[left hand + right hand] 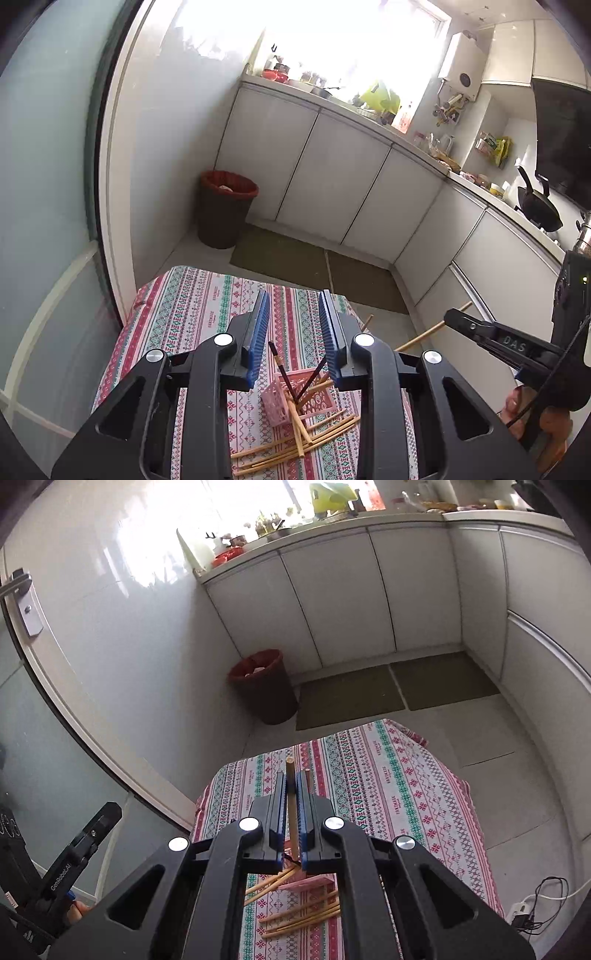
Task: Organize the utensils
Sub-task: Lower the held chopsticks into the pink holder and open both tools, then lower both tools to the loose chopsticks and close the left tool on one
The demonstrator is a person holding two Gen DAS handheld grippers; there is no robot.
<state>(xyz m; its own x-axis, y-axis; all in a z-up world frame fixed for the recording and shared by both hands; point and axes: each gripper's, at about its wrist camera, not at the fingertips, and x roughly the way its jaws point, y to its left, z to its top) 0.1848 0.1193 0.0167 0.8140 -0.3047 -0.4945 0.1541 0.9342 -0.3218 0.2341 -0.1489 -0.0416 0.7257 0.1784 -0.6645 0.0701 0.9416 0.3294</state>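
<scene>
At the lower centre of the right wrist frame, the right gripper point(292, 805) was closed on a wooden chopstick point(291, 801), while the left gripper point(293, 332) was held with fingers wide above the pink basket point(277, 404) and loose chopsticks point(295, 443) on the tabletop point(192, 306).

"DAS" on right claw point(458, 325), "GenRobot.AI" on left claw point(107, 812)

Pale bamboo chopsticks point(295, 441) lie scattered and crossed beside a pink slatted holder point(275, 404); 2 dark chopsticks point(282, 373) lean inside it. 1 bamboo chopstick point(291, 812) stands upright, pinched.
</scene>
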